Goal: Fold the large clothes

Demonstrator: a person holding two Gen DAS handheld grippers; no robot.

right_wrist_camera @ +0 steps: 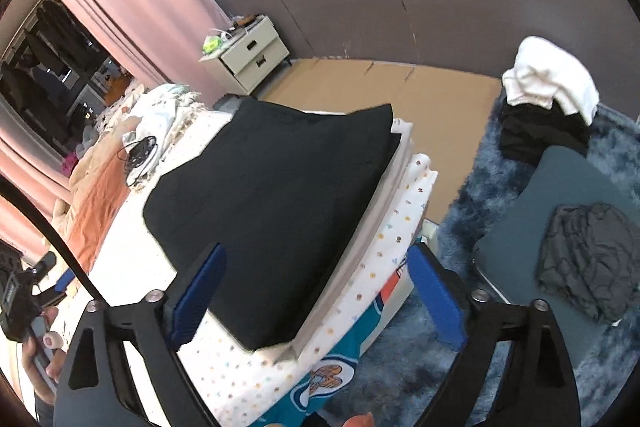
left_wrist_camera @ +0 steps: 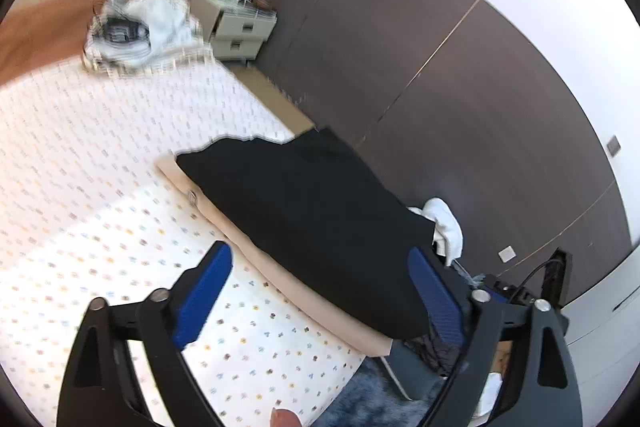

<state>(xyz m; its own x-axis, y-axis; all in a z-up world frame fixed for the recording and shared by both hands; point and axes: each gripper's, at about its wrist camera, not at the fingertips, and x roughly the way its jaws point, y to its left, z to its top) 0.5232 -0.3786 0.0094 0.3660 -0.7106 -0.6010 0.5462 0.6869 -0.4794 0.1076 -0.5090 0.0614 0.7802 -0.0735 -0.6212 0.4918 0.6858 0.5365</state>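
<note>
A folded black garment (left_wrist_camera: pixel 304 211) lies on top of a folded beige garment (left_wrist_camera: pixel 280 279) on the bed with the dotted white sheet (left_wrist_camera: pixel 100 167). It also shows in the right wrist view (right_wrist_camera: pixel 272 203), with the beige layer (right_wrist_camera: pixel 360 251) under it. My left gripper (left_wrist_camera: pixel 320 291) is open and empty, above the near end of the stack. My right gripper (right_wrist_camera: pixel 316 291) is open and empty, above the stack's near corner at the bed edge.
A pile of crumpled clothes (left_wrist_camera: pixel 140 19) lies at the far end of the bed. A bedside cabinet (right_wrist_camera: pixel 252 51) stands by the wall. A chair (right_wrist_camera: pixel 560 227) with a grey garment (right_wrist_camera: pixel 588 263) and a white and black clothes pile (right_wrist_camera: pixel 548 99) stand on the blue rug.
</note>
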